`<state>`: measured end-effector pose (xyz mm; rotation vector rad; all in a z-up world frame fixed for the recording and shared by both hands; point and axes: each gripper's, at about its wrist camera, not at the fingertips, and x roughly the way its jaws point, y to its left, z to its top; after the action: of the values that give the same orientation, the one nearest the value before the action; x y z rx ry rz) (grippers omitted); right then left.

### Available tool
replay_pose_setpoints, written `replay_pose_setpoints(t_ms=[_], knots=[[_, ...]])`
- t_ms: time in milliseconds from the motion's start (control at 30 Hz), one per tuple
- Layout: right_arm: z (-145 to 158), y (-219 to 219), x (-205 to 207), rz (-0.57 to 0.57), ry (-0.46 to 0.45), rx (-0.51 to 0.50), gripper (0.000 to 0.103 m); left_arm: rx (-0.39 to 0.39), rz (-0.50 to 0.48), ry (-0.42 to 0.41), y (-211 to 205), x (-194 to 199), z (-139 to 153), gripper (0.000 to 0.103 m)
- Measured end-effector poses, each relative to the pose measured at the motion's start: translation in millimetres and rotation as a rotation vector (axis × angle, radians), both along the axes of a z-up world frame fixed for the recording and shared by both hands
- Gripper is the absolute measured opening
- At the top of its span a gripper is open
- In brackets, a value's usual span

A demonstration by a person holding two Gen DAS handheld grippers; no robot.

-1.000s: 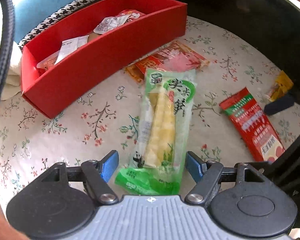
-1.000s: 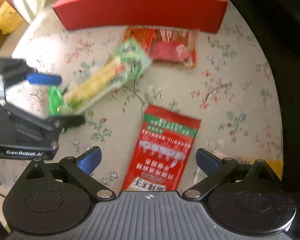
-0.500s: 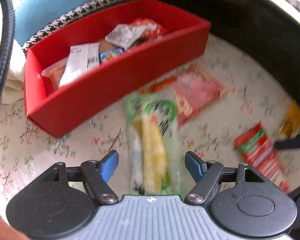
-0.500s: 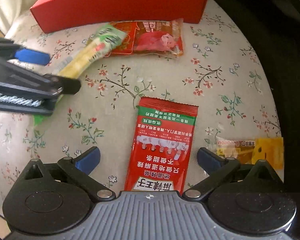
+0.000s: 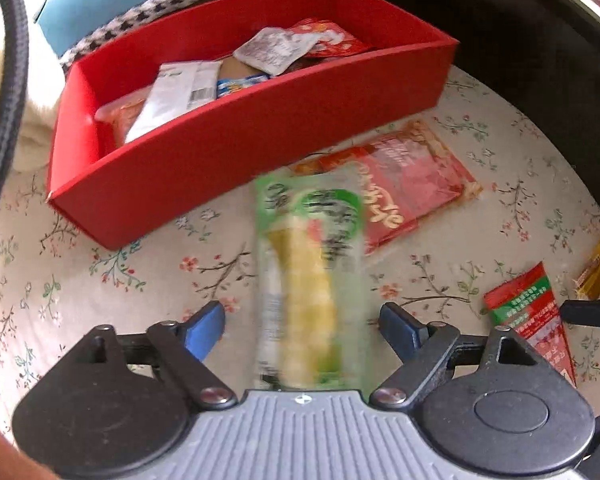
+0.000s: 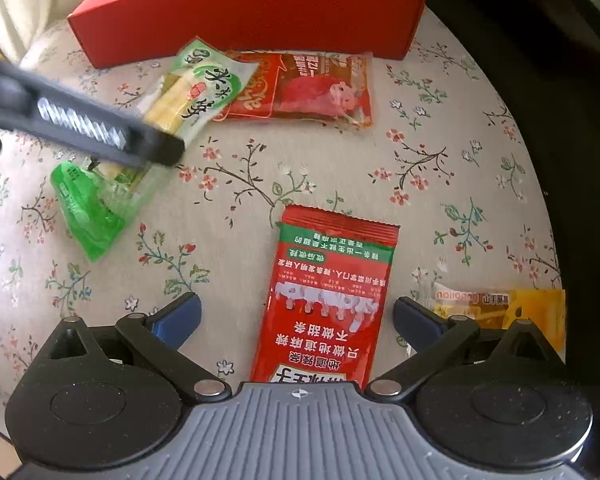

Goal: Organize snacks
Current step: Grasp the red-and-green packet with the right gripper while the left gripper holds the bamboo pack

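- Left gripper [image 5: 302,320]: jaws apart and just been opening; green bamboo-shoot pack [image 5: 312,280] lies between them, pads not touching it.
- Pack's long axis runs up-frame from the gripper toward the red box [image 5: 240,148], its far end overlapping the red pig-print pack [image 5: 416,176].
- Left hand is nearer this pack.
- Right gripper [image 6: 296,320]: released, straddling the red-and-green sachet [image 6: 332,300], lengthwise up-frame.
- Yellow packet [image 6: 500,308] at right.
- Writing: Chinese characters, upside down on the sachet; brands unreadable to me.
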<state>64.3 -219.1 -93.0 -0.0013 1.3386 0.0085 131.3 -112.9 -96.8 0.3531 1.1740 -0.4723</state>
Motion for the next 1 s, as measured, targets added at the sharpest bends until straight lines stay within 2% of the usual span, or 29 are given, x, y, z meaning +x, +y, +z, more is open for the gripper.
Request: replay_pose_setpoints(t_ms=[33, 67, 133, 300, 400, 567, 1000], knots=[[0, 0, 0, 0.0, -0.003, 0.001, 0.102, 0.004, -0.004, 0.0, -2, -2, 2, 0.067], [0, -1, -1, -0.005, -0.006, 0.002, 0.1, 0.002, -0.016, 0.003, -4, -5, 5, 0.056], [3, -3, -3, -0.014, -0.011, 0.002, 0.096, -0.001, -0.031, 0.011, -1, -9, 9, 0.046], [11, -10, -11, -0.045, -0.04, -0.002, 0.078, 0.01, -0.032, 0.004, 9, -23, 13, 0.039], [13, -15, -14, -0.061, -0.051, -0.007, 0.07, -0.007, 0.022, 0.031, 16, -23, 14, 0.037], [16, -28, -13, -0.119, -0.058, 0.033, 0.06, -0.002, 0.025, 0.013, 21, -36, 19, 0.037], [27, -38, -16, -0.2, -0.099, 0.088, 0.056, -0.093, 0.062, 0.022, 40, -30, 39, 0.037]])
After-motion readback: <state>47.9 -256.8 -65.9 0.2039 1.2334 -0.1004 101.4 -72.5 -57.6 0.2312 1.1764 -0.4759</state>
